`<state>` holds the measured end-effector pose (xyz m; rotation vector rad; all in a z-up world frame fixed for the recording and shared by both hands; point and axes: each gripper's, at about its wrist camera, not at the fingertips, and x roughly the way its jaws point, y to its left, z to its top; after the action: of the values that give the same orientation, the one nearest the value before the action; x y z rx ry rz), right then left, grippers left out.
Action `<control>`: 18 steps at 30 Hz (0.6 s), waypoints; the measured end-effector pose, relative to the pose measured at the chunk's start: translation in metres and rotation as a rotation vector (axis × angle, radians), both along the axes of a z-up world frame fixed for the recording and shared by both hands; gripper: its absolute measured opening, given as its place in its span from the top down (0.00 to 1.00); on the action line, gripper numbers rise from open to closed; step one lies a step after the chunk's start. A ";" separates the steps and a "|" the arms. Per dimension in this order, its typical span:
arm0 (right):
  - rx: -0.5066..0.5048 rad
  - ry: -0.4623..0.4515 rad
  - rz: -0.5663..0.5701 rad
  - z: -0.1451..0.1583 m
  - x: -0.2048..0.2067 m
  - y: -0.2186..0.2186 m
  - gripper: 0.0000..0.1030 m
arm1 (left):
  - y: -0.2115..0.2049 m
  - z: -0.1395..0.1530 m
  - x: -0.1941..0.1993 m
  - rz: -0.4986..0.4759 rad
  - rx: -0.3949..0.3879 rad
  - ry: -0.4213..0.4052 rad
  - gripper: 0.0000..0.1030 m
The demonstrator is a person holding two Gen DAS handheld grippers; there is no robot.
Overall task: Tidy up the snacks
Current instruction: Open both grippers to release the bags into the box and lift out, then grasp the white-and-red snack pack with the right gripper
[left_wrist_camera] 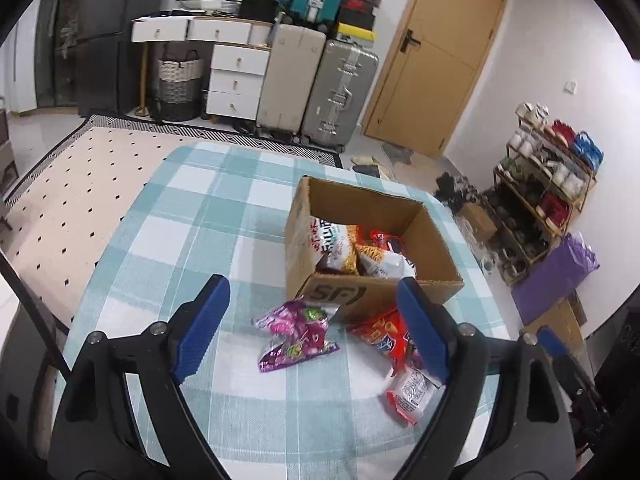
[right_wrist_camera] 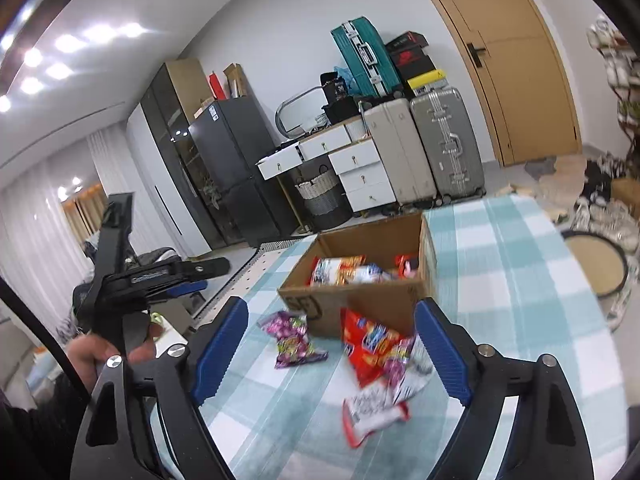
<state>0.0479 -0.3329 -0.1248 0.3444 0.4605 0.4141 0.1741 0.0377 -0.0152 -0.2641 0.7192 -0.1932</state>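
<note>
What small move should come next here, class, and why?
Probably lower the left gripper onto the purple packet and close. Both grippers are open and hold nothing, the box already holds several snacks, and the purple packet and red packets still lie on the table before it.

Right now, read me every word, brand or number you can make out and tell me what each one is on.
"SF" on the near wall of the box, printed in black; the right wrist view catches only part of it.
Print on the purple packet, the red packets and the packets in the box: too blurred to read.
Boxes stacked by the suitcases: too small to read.
Nothing else legible.
</note>
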 end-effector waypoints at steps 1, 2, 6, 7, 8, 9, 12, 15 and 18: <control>-0.006 0.011 0.001 -0.005 -0.002 0.001 0.15 | 0.004 -0.004 -0.010 0.009 -0.011 -0.007 0.18; -0.025 0.021 -0.004 -0.012 -0.005 0.003 0.15 | 0.007 -0.007 -0.017 0.021 -0.013 -0.007 0.18; -0.080 0.061 0.002 -0.034 -0.010 0.014 0.12 | 0.017 -0.024 -0.041 0.062 -0.026 0.018 0.18; -0.097 0.075 0.008 -0.041 -0.011 0.017 0.12 | 0.018 -0.029 -0.040 0.070 -0.030 0.021 0.18; -0.110 0.084 0.011 -0.046 -0.012 0.020 0.12 | 0.020 -0.034 -0.044 0.082 -0.028 0.026 0.18; -0.121 0.093 0.011 -0.051 -0.012 0.022 0.11 | 0.022 -0.040 -0.047 0.104 -0.021 0.033 0.17; -0.141 0.125 0.017 -0.067 -0.009 0.025 0.11 | 0.026 -0.056 -0.057 0.127 0.006 0.041 0.16; -0.161 0.165 0.024 -0.082 -0.004 0.027 0.11 | 0.029 -0.072 -0.064 0.142 0.018 0.061 0.15; -0.193 0.201 0.034 -0.095 0.002 0.031 0.11 | 0.029 -0.088 -0.063 0.117 0.027 0.072 0.15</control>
<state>0.0503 -0.3019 -0.2199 0.1915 0.6978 0.3666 0.1112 0.0667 -0.1030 -0.2876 0.7749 -0.0635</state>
